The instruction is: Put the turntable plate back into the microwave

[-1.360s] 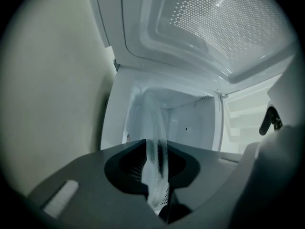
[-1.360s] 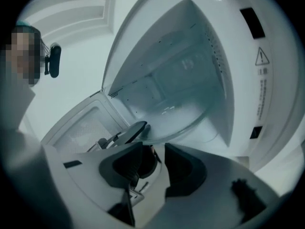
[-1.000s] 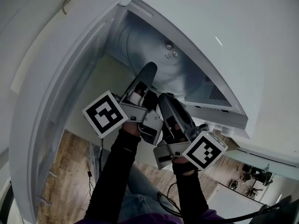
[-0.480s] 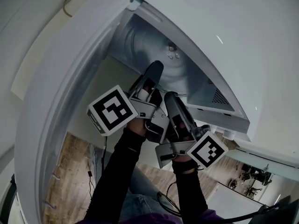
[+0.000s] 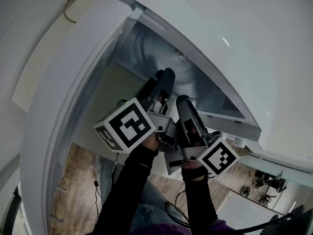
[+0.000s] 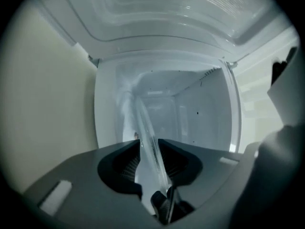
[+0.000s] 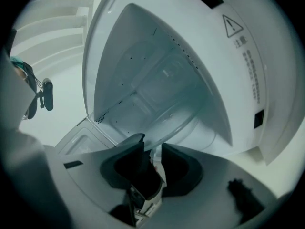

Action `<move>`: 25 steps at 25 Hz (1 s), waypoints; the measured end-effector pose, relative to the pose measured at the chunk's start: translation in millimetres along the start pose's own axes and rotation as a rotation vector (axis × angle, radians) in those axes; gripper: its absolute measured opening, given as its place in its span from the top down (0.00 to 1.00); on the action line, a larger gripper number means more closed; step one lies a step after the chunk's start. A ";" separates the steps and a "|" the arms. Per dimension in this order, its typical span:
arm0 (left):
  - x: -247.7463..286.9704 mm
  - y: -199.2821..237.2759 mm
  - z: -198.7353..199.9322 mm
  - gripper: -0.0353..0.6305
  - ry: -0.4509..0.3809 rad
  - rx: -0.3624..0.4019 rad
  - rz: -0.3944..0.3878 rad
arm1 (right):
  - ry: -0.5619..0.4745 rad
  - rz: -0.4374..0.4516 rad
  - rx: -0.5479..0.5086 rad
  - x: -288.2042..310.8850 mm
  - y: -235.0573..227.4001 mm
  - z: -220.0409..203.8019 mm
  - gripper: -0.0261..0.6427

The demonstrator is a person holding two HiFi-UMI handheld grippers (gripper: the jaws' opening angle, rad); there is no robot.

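Observation:
The clear glass turntable plate (image 5: 157,58) lies inside the open white microwave (image 5: 234,43), with its near rim toward both grippers. In the left gripper view the plate (image 6: 143,123) runs edge-on between the jaws. My left gripper (image 5: 164,80) (image 6: 149,147) is at the cavity mouth, and its jaws are opening and loosening off the rim. My right gripper (image 5: 184,102) (image 7: 152,149) sits just right of it, angled slightly down. Its jaws are closing with the plate's rim (image 7: 183,120) at their mouth, a gap still showing.
The microwave door (image 5: 63,106) stands open on the left, a beige wall (image 5: 105,102) beside it. The cavity's walls (image 7: 143,70) and ceiling (image 6: 167,42) close in around both grippers. Wooden floor (image 5: 73,180) shows far below.
My left gripper has rolled, swinging its marker cube right and lower, and its fingers reach slightly deeper into the cavity. The right gripper has barely shifted.

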State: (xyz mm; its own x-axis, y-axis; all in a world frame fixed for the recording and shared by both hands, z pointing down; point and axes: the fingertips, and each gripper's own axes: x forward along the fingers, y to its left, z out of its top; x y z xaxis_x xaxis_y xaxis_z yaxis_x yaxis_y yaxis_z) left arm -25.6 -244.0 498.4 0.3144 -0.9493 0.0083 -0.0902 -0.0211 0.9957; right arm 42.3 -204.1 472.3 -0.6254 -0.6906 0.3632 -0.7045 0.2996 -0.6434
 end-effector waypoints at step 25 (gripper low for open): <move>-35.4 11.7 -18.3 0.94 0.155 0.099 0.069 | 0.083 -0.036 -0.005 19.6 -18.8 -14.7 0.78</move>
State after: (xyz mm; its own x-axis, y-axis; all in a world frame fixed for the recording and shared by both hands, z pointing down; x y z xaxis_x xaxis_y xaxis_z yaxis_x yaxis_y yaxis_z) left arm -20.5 -204.8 511.5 0.4451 -0.8901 0.0982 -0.2070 0.0044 0.9783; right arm 38.3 -213.7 501.5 -0.6253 -0.6441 0.4407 -0.7283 0.2789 -0.6259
